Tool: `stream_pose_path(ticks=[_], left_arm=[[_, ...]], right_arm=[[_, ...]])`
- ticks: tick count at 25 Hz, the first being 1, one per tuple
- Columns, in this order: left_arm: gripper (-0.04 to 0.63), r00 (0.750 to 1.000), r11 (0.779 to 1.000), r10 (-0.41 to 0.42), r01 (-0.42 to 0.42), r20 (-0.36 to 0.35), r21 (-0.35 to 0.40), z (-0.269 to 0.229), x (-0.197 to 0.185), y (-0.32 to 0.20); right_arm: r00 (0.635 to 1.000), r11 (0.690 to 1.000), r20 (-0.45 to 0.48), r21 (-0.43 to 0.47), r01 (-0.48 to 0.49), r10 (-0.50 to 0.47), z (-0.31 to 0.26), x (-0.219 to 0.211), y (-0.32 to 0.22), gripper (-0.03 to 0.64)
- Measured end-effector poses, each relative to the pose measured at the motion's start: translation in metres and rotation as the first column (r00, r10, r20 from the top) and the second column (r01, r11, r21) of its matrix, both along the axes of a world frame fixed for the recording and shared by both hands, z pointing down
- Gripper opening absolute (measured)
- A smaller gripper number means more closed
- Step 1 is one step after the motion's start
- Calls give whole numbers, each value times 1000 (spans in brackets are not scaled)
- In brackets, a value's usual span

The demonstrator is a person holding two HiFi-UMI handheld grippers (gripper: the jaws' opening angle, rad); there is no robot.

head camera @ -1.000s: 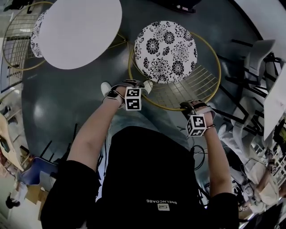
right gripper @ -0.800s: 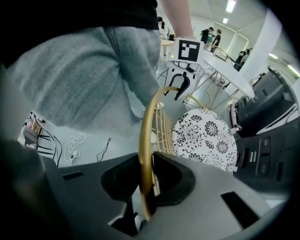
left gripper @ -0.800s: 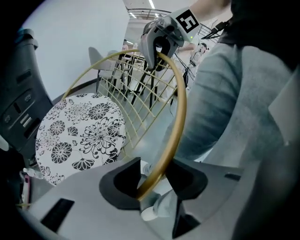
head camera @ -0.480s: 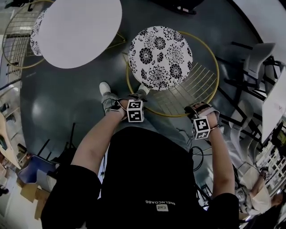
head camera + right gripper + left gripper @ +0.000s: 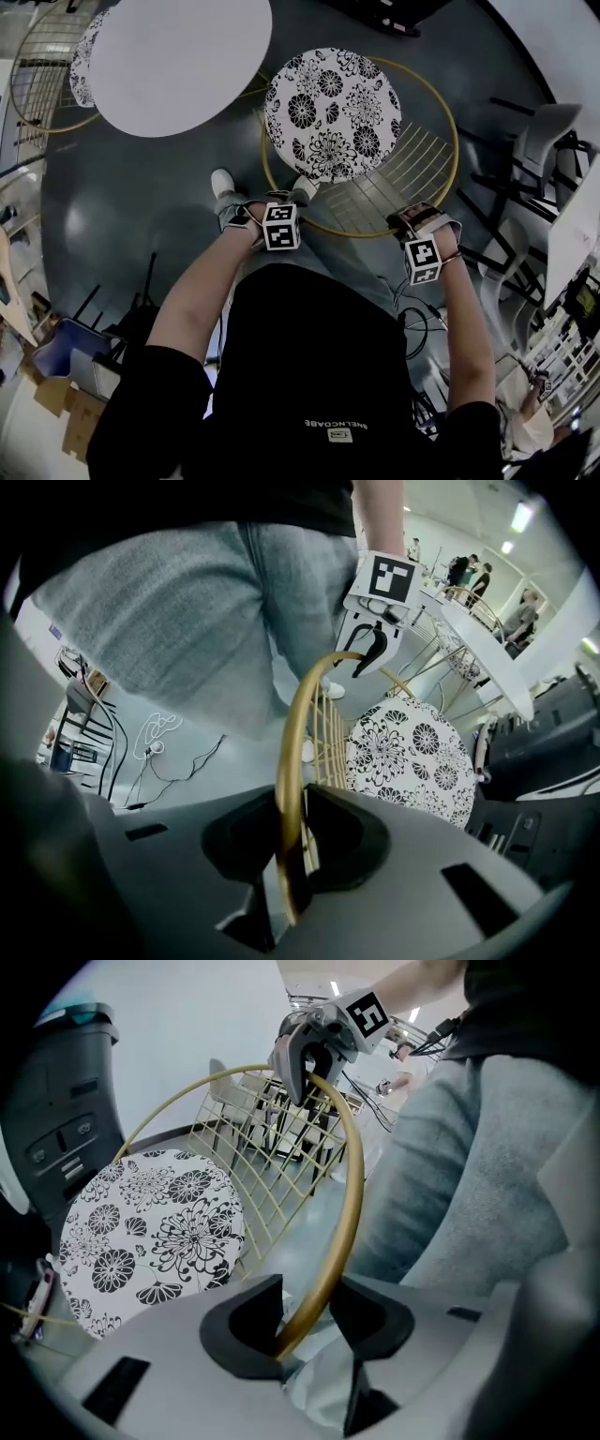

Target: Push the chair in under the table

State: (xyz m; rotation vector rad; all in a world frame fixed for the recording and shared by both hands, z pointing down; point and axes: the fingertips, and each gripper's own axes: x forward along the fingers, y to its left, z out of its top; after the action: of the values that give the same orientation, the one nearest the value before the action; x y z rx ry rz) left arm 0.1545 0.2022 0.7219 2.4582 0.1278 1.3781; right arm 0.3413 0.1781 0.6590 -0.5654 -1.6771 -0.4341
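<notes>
The chair has a black-and-white floral seat [image 5: 333, 112] and a gold wire backrest with a round gold rim [image 5: 448, 103]. It stands just right of the round white table [image 5: 178, 61], with the seat's edge close to the tabletop. My left gripper [image 5: 279, 202] is shut on the rim's near left part, and the gold tube [image 5: 349, 1194] runs between its jaws [image 5: 305, 1314]. My right gripper [image 5: 419, 220] is shut on the rim's near right part, and the tube [image 5: 286, 761] sits between its jaws [image 5: 298, 850]. Each gripper shows in the other's view: right gripper [image 5: 314, 1054], left gripper [image 5: 370, 644].
A second gold wire chair [image 5: 56, 75] stands at the table's far left. White chairs and dark frames [image 5: 544, 122] crowd the right side. A white cable [image 5: 164, 728] lies on the grey floor. My own legs and shoes [image 5: 223, 183] are just behind the chair's back.
The chair has slid left towards the table, and its seat now nearly meets the tabletop's edge. Both grippers have stayed on the rim and moved with it.
</notes>
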Motion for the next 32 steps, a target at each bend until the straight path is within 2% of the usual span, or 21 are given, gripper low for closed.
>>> stream_pose_path(ticks=[8,11,19,24,32], left_arm=[[156,994,994,-107,107,19,1,5,-48,-30],[156,989,989,-149,150,22,1,6,-55,-35],[155,968,969,-249,248,35,19,8,-93,-49],[153,964,964,-266,265,22,30,7,-100,-52],[153,964,963,-265,264,10,53,8,-99,-52]], right_arm=[[996,996,-4,23,88,-88,2,-47,-54,61],[989,988,-6,57,146,-146,2,-58,-73,61],[966,964,0,63,260,-260,2,-107,-108,61],[951,951,-32,36,307,-306,1,-113,-112,61],[960,960,-56,31,277,-275,2,-112,-111,61]])
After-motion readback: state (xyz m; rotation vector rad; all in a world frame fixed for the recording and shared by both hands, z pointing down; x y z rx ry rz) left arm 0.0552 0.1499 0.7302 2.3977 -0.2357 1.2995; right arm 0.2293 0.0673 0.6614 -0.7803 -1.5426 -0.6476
